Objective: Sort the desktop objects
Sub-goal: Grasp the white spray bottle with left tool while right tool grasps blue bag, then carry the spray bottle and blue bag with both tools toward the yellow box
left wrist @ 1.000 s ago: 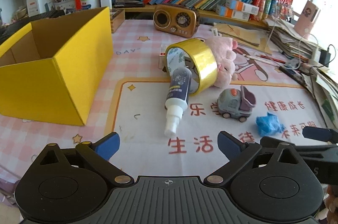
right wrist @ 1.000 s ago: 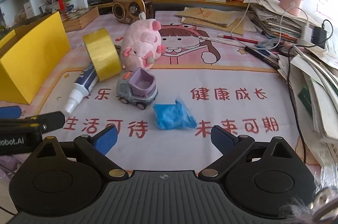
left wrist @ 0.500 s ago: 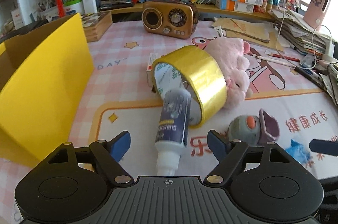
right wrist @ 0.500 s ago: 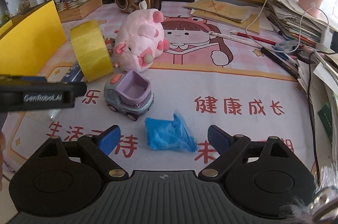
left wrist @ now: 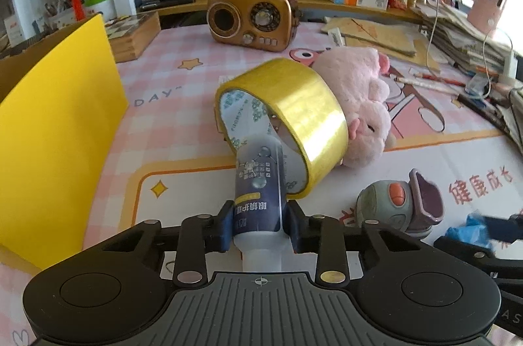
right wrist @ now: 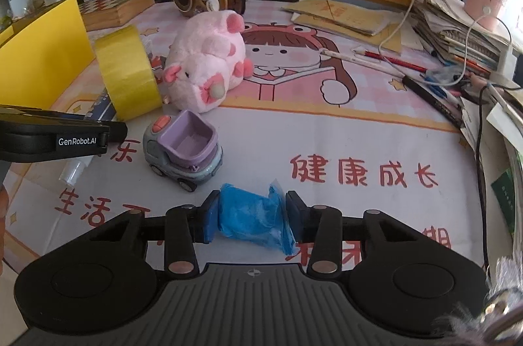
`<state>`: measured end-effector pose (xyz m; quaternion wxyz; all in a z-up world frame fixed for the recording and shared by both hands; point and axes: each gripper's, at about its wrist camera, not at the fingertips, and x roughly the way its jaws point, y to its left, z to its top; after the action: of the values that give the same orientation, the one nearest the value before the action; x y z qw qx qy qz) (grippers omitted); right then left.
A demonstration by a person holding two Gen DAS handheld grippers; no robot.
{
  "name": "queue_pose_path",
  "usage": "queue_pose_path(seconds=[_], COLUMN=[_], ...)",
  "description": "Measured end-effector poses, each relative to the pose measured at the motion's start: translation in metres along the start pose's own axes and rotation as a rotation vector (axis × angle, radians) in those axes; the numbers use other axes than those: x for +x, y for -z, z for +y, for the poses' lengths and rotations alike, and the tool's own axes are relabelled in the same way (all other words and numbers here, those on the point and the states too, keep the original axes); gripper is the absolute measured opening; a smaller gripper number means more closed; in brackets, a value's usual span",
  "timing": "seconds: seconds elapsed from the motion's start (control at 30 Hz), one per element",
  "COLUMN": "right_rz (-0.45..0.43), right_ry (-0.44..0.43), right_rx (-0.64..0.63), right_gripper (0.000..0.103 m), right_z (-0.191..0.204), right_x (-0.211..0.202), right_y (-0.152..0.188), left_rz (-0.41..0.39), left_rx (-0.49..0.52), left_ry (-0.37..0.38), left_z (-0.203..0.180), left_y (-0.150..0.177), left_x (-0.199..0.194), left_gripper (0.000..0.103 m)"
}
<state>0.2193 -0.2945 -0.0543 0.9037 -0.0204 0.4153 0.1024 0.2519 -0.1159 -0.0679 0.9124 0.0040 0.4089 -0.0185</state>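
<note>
Gripping bottle (left wrist: pixel 258 199) and blue wad (right wrist: pixel 253 220)

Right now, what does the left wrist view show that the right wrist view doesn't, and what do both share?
Only the left wrist view: the left gripper shut on the spray bottle, whose far end lies inside the tape's hollow core. Only the right wrist view: the right gripper shut on the blue wad. Both: the gold tape roll, pink plush pig, toy truck, yellow box and radio.
</note>
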Motion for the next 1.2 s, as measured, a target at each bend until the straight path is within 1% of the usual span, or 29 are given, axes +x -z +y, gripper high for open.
queue_pose_path(seconds=[0.07,0.23,0.33,0.43,0.63,0.73,0.87,1.03,1.2], right_rz=[-0.014,-0.063,-0.084,-0.089,-0.098,-0.086,-0.084,-0.085,-0.080], right_ry=[-0.006,-0.021,-0.035,-0.042,-0.047,-0.047,-0.043,-0.045,-0.048], right_rx=[0.012,-0.002,-0.014,-0.021,-0.019,-0.009,-0.010,-0.019,-0.020], right_gripper=[0.036,0.035,0.035,0.035,0.035,0.035,0.035,0.035,0.035], right_z=[0.000,0.008,0.015,0.023,0.034,0.040,0.045,0.048,0.049], right_x=[-0.004,-0.020,-0.028,-0.033,-0.044,-0.046,-0.051,-0.056,-0.056], right_y=[0.000,-0.003,-0.003,-0.001,0.005,0.010,0.015,0.018,0.020], left_rz=[-0.013,-0.040,-0.060,-0.071,-0.101,-0.100,-0.105,-0.112,-0.122], left_rx=[-0.024,-0.084,-0.094,-0.098,-0.145,-0.127,-0.160,-0.168,-0.144], left_ry=[0.007,0.029,0.037,0.042,0.057,0.048,0.056,0.067,0.061], left_z=[0.004,0.018,0.023,0.027,0.040,0.043,0.050,0.051,0.047], left_y=[0.000,0.000,0.003,0.010,0.021,0.027,0.033,0.036,0.038], left_x=[-0.008,-0.030,-0.043,-0.054,-0.078,-0.080,-0.083,-0.086,-0.087], left_gripper=[0.032,0.032,0.032,0.032,0.032,0.032,0.032,0.032,0.032])
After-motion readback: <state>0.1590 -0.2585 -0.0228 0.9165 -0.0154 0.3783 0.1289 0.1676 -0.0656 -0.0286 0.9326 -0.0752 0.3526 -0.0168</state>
